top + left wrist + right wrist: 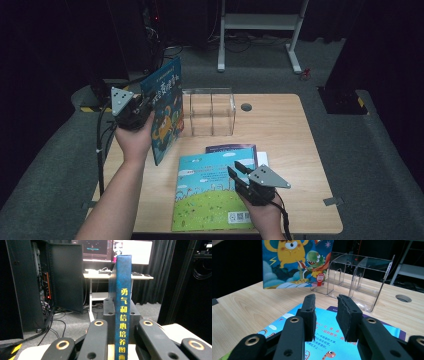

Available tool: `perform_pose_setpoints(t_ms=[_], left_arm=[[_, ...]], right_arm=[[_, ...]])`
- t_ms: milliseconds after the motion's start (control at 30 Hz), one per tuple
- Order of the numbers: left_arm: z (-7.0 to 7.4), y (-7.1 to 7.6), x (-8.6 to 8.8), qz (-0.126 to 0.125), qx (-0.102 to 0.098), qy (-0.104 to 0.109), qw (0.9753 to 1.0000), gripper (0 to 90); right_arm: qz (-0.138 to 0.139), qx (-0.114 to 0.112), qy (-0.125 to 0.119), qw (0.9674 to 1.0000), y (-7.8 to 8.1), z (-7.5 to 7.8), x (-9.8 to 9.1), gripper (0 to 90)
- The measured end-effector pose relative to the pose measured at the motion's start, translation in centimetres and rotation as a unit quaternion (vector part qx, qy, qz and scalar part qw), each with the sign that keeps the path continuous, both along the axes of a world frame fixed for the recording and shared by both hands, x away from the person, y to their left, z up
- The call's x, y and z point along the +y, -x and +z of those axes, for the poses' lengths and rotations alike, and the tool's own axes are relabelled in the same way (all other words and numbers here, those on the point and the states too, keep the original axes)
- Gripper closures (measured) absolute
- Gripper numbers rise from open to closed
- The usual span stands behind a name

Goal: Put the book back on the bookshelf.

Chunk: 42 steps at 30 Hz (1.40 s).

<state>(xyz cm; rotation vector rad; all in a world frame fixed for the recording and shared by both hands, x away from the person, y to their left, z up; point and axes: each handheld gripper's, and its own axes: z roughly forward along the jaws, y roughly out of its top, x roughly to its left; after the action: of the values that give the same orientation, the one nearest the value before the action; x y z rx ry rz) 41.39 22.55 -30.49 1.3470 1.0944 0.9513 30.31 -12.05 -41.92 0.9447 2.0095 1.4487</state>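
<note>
Blue and thin, the monster book is standing upright above the left part of the wooden worktop, clamped at its spine by the left gripper, whose jaws are pressing in on either side of it. In the left gripper view the spine is rising straight up between the two black jaws, yellow characters running down it. The person's left hand is holding that gripper raised, with the book's cover facing the clear acrylic rack.

That rack is sitting at the back middle of the worktop, just to the right of the held book, its dividers splitting it into slots. In the right gripper view the book's cover, with a yellow monster and a green dinosaur, is showing beside the rack; whether they are touching I cannot tell.

Nearer the person, a green-and-blue picture book is lying flat on the worktop, partly covering a purple book beneath it. The right gripper is hovering over this flat book, its jaws standing a narrow gap apart with nothing between them, the black pads pointing toward the rack. The right hand is gripping it from the near edge.
</note>
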Motion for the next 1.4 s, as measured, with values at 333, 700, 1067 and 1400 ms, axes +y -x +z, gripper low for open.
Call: perform_pose_setpoints(t_ms=[333, 700, 1067, 1400], left_arm=[[-0.1, -2.3, -0.9, 0.011, -0.009, -0.003, 0.9999, 83.4], [-0.1, -4.6, -1.5, 0.019, -0.016, 0.004, 0.9997, 83.4], [-1.0, -6.3, -2.2, 0.027, -0.024, 0.003, 0.9993, 83.4], [-2.4, -6.3, -2.0, 0.024, -0.021, 0.009, 0.9995, 83.3]], right_arm=[[-0.002, 0.003, -0.008, 1.0000, 0.0, 0.0, -0.3, 67.9], [-0.003, 0.004, -0.011, 0.9999, 0.0, 0.0, -0.5, 68.0], [-0.001, 0.005, -0.011, 0.9999, 0.0, 0.0, -0.6, 68.1], [0.003, 0.006, -0.006, 1.0000, 0.0, -0.3, -0.3, 68.1]])
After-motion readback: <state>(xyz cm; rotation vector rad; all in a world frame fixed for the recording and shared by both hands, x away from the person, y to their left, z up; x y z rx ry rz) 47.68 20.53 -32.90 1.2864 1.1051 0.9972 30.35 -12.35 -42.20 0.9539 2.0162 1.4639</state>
